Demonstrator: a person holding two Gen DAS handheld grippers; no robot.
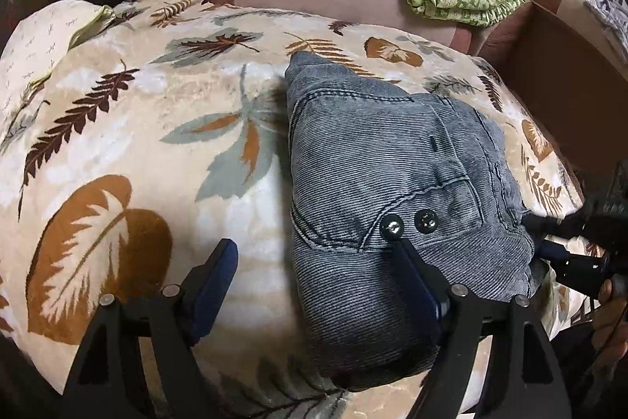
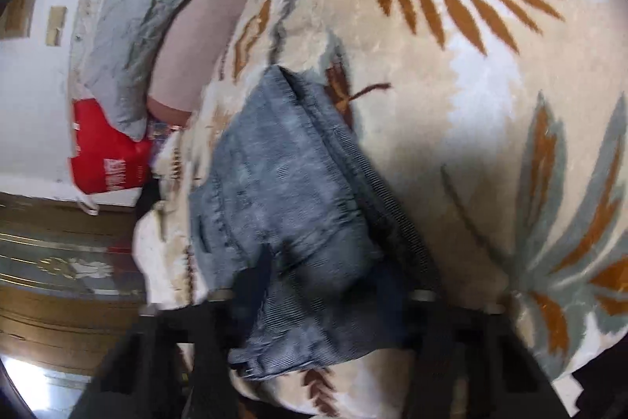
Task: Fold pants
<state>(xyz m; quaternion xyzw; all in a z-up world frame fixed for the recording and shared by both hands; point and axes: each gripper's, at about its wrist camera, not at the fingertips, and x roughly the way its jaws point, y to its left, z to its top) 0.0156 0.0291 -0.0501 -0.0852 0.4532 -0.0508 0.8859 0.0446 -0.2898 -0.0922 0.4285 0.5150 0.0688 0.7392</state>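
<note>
The pants [image 1: 396,183], blue-grey corduroy, are lying as a compact folded bundle on the leaf-patterned blanket [image 1: 129,152] covering the bed, toward the blanket's right side in the left wrist view, with a bare stretch of blanket running off to the left edge. The left tongs [image 1: 314,246] are standing spread wide: one finger is hovering over bare blanket beside the bundle, the other is sitting over the top layer near the pocket seam, and nothing is pinched between them. The right tongs [image 1: 549,238] are reaching in from the blanket's right edge, with their tips at the bundle's right-hand hem. In the blurred right wrist view denim is lying between the dark fingers, which are looking drawn in, though whether the pads are actually pressing the cloth cannot be told.

Judging from this, the folding is sitting near its end, with the bundle being gathered or squared. The next move is probably calling for the left tongs to close on the near-left edge so both sides are being lifted or tucked together without the layers sliding apart.
</note>
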